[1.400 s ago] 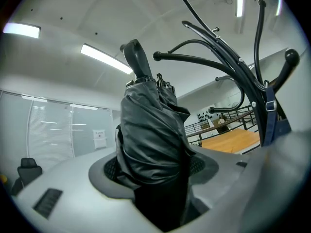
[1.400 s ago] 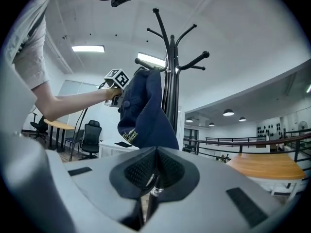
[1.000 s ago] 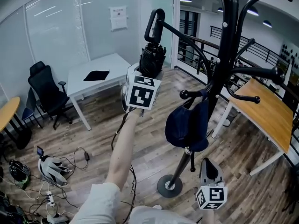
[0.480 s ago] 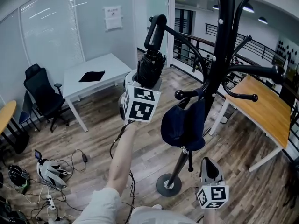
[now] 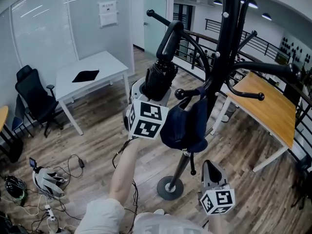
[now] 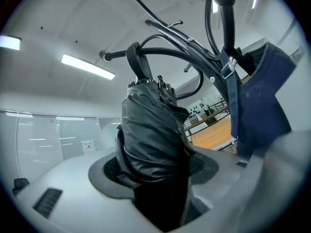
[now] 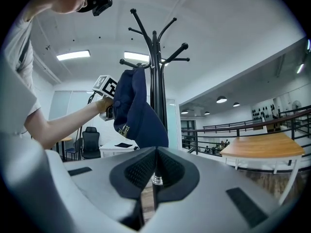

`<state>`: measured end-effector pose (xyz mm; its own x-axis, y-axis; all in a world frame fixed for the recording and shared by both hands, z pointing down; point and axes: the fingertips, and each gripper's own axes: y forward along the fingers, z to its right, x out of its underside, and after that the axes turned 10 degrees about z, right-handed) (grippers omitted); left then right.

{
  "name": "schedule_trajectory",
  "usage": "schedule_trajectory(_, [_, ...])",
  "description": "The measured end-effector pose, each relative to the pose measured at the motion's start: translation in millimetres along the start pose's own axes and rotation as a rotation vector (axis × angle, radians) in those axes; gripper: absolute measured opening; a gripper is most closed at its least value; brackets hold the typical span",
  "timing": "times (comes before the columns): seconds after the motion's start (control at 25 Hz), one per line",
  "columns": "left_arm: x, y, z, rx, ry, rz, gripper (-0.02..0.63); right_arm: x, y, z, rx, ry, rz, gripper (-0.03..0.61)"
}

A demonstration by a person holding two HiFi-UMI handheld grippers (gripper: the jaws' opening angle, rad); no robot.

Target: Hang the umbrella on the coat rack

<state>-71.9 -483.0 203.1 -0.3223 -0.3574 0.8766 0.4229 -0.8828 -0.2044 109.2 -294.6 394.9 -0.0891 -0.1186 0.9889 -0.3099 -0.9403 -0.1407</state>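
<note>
A folded black umbrella (image 5: 160, 79) stands upright in my left gripper (image 5: 155, 95), whose jaws are shut on its bundled canopy (image 6: 153, 140). Its curved handle (image 5: 170, 37) sits up against a knobbed arm (image 5: 150, 13) of the black coat rack (image 5: 226, 57); whether the crook rests on that arm I cannot tell. In the left gripper view the handle (image 6: 140, 64) rises in front of the rack's arms. My right gripper (image 5: 208, 165) hangs low near the rack's base (image 5: 170, 188), its pads (image 7: 146, 171) pressed together with nothing between them.
A navy cap (image 5: 185, 126) hangs from a lower hook beside the umbrella. A white table (image 5: 90, 74) and black chair (image 5: 34, 99) stand to the left, a wooden table (image 5: 265, 108) to the right. Cables and gear (image 5: 46, 179) litter the floor.
My left gripper has carried the umbrella down and to the right, closer to the rack pole and the cap. The right gripper has stayed where it was.
</note>
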Motion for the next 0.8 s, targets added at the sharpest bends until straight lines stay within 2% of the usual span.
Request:
schedule_trajectory(0.4, [2,-4,41,0.093,-0.009,0.043,0.304,4,-13,-1,0.033,0.008,-0.015,0.031])
schedule_trajectory(0.68, [23,-6,74,0.155,0.059,0.018,0.304,6,-15,1,0.041,0.012,-0.012,0.031])
schedule_trajectory(0.8, [26,-9,83,0.151,0.033,0.027,0.304,6,-20,0,0.047,0.009,-0.019,0.031])
